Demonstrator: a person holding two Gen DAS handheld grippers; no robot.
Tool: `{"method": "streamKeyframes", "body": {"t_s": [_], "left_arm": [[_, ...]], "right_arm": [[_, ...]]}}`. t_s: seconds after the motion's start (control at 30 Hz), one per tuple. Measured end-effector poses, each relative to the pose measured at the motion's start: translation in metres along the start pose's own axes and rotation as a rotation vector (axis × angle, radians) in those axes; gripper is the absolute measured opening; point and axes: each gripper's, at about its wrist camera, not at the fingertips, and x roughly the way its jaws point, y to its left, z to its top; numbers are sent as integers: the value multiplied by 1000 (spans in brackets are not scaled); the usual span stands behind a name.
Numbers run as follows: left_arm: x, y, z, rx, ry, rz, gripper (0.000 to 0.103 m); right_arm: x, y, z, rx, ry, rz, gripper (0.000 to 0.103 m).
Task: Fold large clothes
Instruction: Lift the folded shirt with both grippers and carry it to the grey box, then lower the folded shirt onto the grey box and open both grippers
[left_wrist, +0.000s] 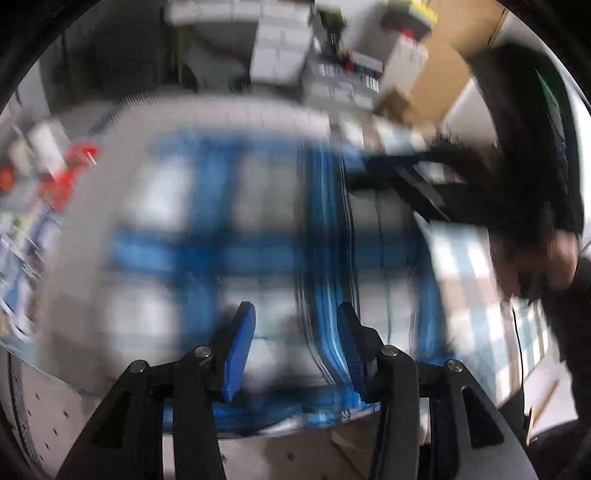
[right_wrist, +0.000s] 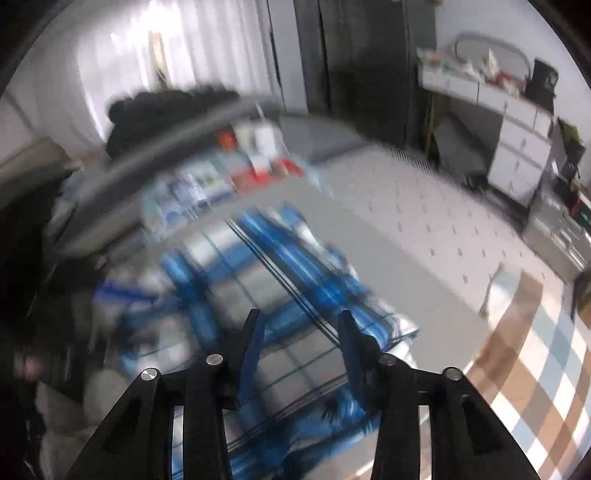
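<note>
From the left wrist view, the left gripper (left_wrist: 295, 332) points steeply down at a blue-and-white plaid cloth garment (left_wrist: 207, 243) spread on the pale grey perforated tabletop (left_wrist: 48, 417). Its blue-padded fingers (left_wrist: 240, 347) stand moderately apart with nothing pinched between them; the garment lies beneath and ahead of the tips, and its near edge runs just behind them. Whether the tips touch the fabric I cannot tell (the whole view is smeared by motion). To the right of the fingers and further ahead, the right gripper (left_wrist: 406, 184) reaches in as a dark shape over the garment's far right part, with the person's dark sleeve (left_wrist: 524, 155) behind it.

From the right wrist view, the right gripper (right_wrist: 297, 332) also tilts downward, its fingers (right_wrist: 255, 343) set at a narrow-to-middling gap and empty. The plaid garment fills the area under and ahead of them, bunched to the left of the tips, with its right edge lying just right of the right finger.

This looks like the approach before a fold: both grippers are over the garment and neither holds it. The next move likely calls for each pair of fingers to settle on an edge or corner and close on the fabric alone, then lift together.

No brand, label or writing is readable in either view.
</note>
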Motion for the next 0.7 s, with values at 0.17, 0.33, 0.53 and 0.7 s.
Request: {"method": "streamKeyframes", "body": {"t_s": [0.17,0.33,0.53,0.7], "left_arm": [[15,-29,-29,52,-87,127,40],[9,-48,-33,41,-127,12,46],[42,-62,-32,36,-105,128,47],[1,-104,-49,37,-263,128,48]], "right_arm": [[13,-23,-32,3,21,8,23],[-22,-23,-48,-8,-75,-48,27],[-15,-42,-68,94,-45,40,26],[-78,-66,-115,230,-221,121,33]]}}
